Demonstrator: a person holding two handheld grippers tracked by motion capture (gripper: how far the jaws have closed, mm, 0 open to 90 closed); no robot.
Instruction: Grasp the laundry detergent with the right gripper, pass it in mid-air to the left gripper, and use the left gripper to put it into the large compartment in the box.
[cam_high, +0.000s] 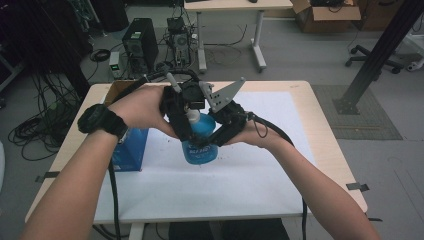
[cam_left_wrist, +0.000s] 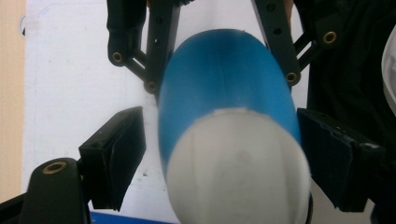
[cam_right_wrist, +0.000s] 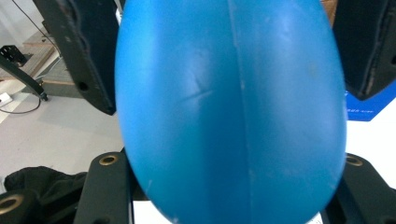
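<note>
Upright at mid-table on the white sheet (cam_high: 250, 190), the blue bottle (cam_high: 200, 147) sits between both grippers; the right gripper (cam_high: 216, 136) clamps its body, jaws pressed to either side; the left gripper (cam_high: 186, 131) straddles the white cap (cam_left_wrist: 238, 168), jaws partly open, its pads (cam_left_wrist: 119, 156) clear of it; a blue box (cam_high: 131, 150) stands just beside.

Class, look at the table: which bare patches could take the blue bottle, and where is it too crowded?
Free: the white mat in front of the blue bottle, between the forearms, and the mat's right part toward the table edge. Crowded: the middle, where the left gripper and right gripper meet at the bottle, and the left, where a blue box stands.
</note>
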